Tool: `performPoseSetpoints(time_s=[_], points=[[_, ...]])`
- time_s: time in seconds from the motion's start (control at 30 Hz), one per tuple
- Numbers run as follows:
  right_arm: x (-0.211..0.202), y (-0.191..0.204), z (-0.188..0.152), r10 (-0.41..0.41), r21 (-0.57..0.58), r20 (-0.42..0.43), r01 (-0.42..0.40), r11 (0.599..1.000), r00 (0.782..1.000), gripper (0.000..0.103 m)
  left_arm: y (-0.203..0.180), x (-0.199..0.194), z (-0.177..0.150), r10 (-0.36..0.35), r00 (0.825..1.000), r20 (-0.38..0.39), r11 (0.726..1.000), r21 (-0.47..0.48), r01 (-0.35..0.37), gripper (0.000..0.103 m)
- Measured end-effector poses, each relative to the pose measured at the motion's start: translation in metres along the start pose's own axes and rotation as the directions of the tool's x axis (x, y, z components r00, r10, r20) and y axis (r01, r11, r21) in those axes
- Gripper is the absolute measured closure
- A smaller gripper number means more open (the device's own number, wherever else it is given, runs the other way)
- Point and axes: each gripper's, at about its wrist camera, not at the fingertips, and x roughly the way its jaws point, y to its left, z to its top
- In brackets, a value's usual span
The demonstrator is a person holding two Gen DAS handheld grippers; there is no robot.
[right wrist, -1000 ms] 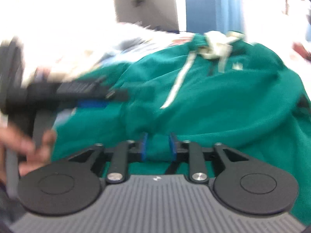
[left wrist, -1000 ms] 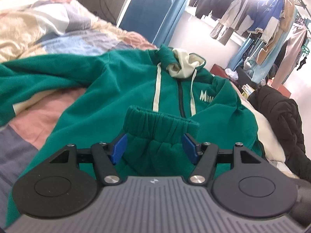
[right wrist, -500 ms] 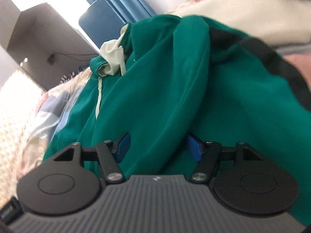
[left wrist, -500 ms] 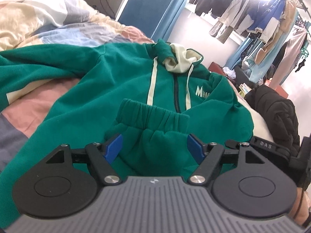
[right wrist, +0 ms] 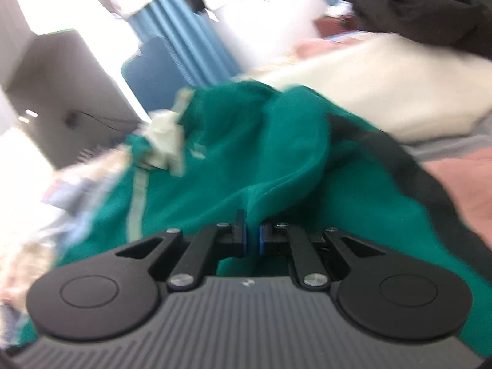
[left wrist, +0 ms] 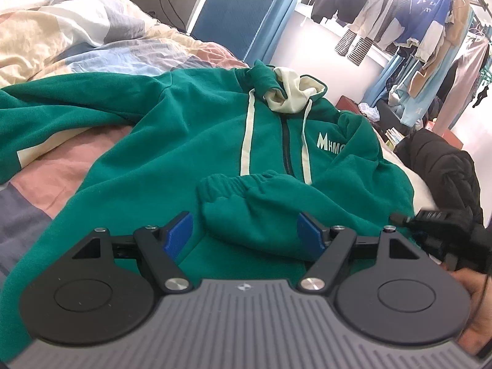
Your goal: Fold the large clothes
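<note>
A green zip hoodie (left wrist: 190, 141) with a cream-lined hood (left wrist: 292, 95) lies face up on the bed. One sleeve is folded across its lower front, and the cuff (left wrist: 255, 206) rests there. My left gripper (left wrist: 244, 233) hovers open over that sleeve, its blue pads (left wrist: 178, 233) standing either side of it. In the blurred right wrist view, my right gripper (right wrist: 252, 240) is shut on a raised fold of the hoodie (right wrist: 246, 153) at the garment's right side. The other sleeve stretches away to the left.
A patchwork duvet (left wrist: 77, 30) covers the bed. A blue chair (left wrist: 230, 15) and blue curtains stand behind it. Hanging clothes (left wrist: 415, 24) fill the back right. A black jacket (left wrist: 439, 166) lies at the bed's right edge. A hand (left wrist: 473, 304) holds the right tool.
My left jaws have widened away from the sleeve cuff, which now lies on the hoodie's front. My right gripper swung to the hoodie's right side, opened, then closed on a fold.
</note>
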Motion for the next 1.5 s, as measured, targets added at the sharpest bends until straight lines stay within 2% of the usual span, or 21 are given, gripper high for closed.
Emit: performPoseSetpoints(time_s=[0.1,0.2,0.27,0.33,0.37,0.47,0.5,0.6,0.67,0.73,0.8,0.83,0.87,0.93,1.03,1.07,1.13,1.33,1.37,1.5], points=[[0.011,-0.014,-0.007,-0.031,0.054,-0.089,0.036,0.998,0.996,0.090,0.001,0.001,0.000,0.016,1.000,-0.009,1.000,0.001,-0.016,0.024],[0.005,-0.019,-0.008,-0.028,0.108,-0.115,0.040,0.993,0.993,0.082,0.003,0.002,0.001,0.034,0.999,-0.014,0.999,-0.001,-0.034,0.024],[-0.009,-0.014,-0.005,-0.043,0.096,-0.099,0.052,0.994,0.994,0.059,0.005,0.002,0.002,0.042,0.999,-0.015,0.999,-0.006,-0.043,0.024],[-0.026,-0.006,-0.003,-0.026,0.066,-0.032,0.029,0.997,0.999,0.042,0.007,0.002,0.003,0.055,0.998,-0.020,0.998,-0.014,-0.055,0.024],[-0.035,0.000,-0.003,-0.020,0.037,0.002,0.020,0.999,1.000,0.041,0.008,0.003,0.004,0.062,0.998,-0.024,0.998,-0.018,-0.062,0.024],[-0.053,0.021,-0.006,0.026,-0.049,0.073,-0.023,0.999,0.997,0.041,0.009,0.005,0.004,0.080,0.996,-0.038,0.997,-0.018,-0.081,0.024],[-0.055,0.030,-0.010,0.076,-0.088,0.079,-0.069,0.994,0.994,0.041,0.008,0.006,0.004,0.086,0.995,-0.044,0.996,-0.013,-0.087,0.024],[-0.046,0.065,-0.024,0.227,-0.210,0.014,-0.219,0.953,0.974,0.041,0.008,0.008,0.004,0.098,0.994,-0.052,0.995,0.000,-0.098,0.024],[-0.034,0.084,-0.035,0.290,-0.267,-0.041,-0.290,0.919,0.956,0.042,0.008,0.008,0.004,0.105,0.993,-0.051,0.994,0.001,-0.105,0.024],[-0.020,0.099,-0.046,0.308,-0.325,-0.080,-0.317,0.891,0.948,0.043,0.010,0.007,0.004,0.113,0.992,-0.048,0.994,-0.001,-0.113,0.024],[-0.006,0.111,-0.057,0.293,-0.372,-0.122,-0.318,0.872,0.948,0.043,0.013,0.007,0.006,0.119,0.992,-0.046,0.993,-0.009,-0.120,0.024],[-0.004,0.114,-0.062,0.287,-0.385,-0.138,-0.319,0.866,0.948,0.048,0.015,0.007,0.007,0.121,0.992,-0.045,0.992,-0.013,-0.122,0.024],[-0.001,0.116,-0.066,0.284,-0.399,-0.143,-0.318,0.860,0.948,0.062,0.017,0.007,0.008,0.125,0.991,-0.044,0.992,-0.018,-0.126,0.024],[-0.007,0.117,-0.073,0.272,-0.439,-0.150,-0.310,0.843,0.951,0.078,0.020,0.006,0.011,0.127,0.991,-0.041,0.991,-0.030,-0.128,0.024],[-0.025,0.119,-0.077,0.293,-0.496,-0.140,-0.323,0.806,0.946,0.085,0.024,0.005,0.015,0.122,0.992,-0.034,0.991,-0.048,-0.123,0.024],[-0.030,0.119,-0.079,0.293,-0.534,-0.116,-0.309,0.787,0.949,0.085,0.025,0.004,0.016,0.120,0.992,-0.032,0.991,-0.053,-0.121,0.024],[-0.042,0.121,-0.083,0.312,-0.580,-0.121,-0.322,0.748,0.942,0.085,0.027,0.002,0.017,0.114,0.993,-0.028,0.991,-0.062,-0.116,0.024],[-0.057,0.135,-0.110,0.311,-0.741,-0.202,-0.353,0.572,0.929,0.085,0.032,-0.007,0.022,0.079,0.997,-0.004,0.992,-0.103,-0.079,0.024],[-0.062,0.137,-0.115,0.315,-0.738,-0.226,-0.373,0.562,0.922,0.085,0.033,-0.009,0.022,0.068,0.998,0.003,0.992,-0.110,-0.068,0.024],[-0.071,0.145,-0.132,0.317,-0.796,-0.272,-0.398,0.456,0.909,0.084,0.031,-0.017,0.023,0.029,0.999,0.025,0.993,-0.112,-0.026,0.024]])
